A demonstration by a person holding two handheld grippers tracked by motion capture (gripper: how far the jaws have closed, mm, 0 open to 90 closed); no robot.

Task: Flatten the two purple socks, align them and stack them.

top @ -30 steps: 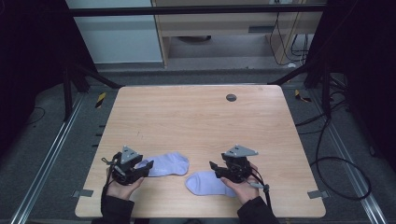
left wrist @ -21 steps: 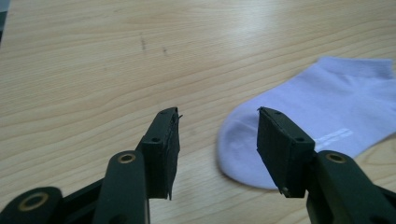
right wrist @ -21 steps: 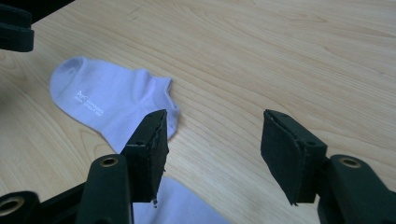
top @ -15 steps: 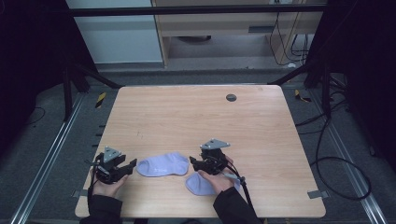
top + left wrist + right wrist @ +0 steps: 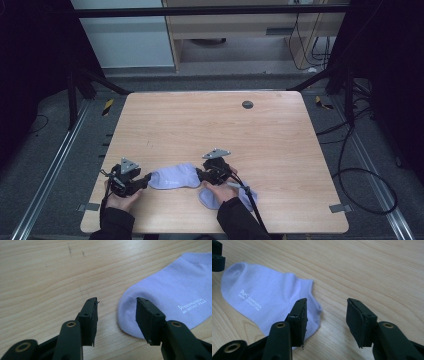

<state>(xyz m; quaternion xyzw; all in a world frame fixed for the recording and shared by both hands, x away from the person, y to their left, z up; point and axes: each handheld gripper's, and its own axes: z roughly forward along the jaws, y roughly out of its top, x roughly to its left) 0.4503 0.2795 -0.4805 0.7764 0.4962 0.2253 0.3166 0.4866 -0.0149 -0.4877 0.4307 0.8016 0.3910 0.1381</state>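
A: Socks, lavender, two. Near item: second sock (image 5: 227, 196), flat at the bench's front edge, partly under the right hand (image 5: 220, 191). Next item: first sock (image 5: 172, 176), flat on the bench (image 5: 210, 125), between both grippers.

B: Fingers?

A: Left gripper (image 5: 116, 311): fingers part open and just been closing, straddling the first sock's toe end (image 5: 127, 315); one finger over the fabric, the other over bare wood, no pinch seen. Right gripper (image 5: 325, 315): fingers part open, also just closing, at the cuff end (image 5: 312, 307); one finger over the cuff, nothing clamped.

B: Progress?

A: Judged early. Both ends approached, neither gripped. Lifting, laying on the second sock or pairing all remain.

B: Containers?

A: None listed. Far item: dark round grommet (image 5: 247, 104) near the bench's back edge, holding nothing.
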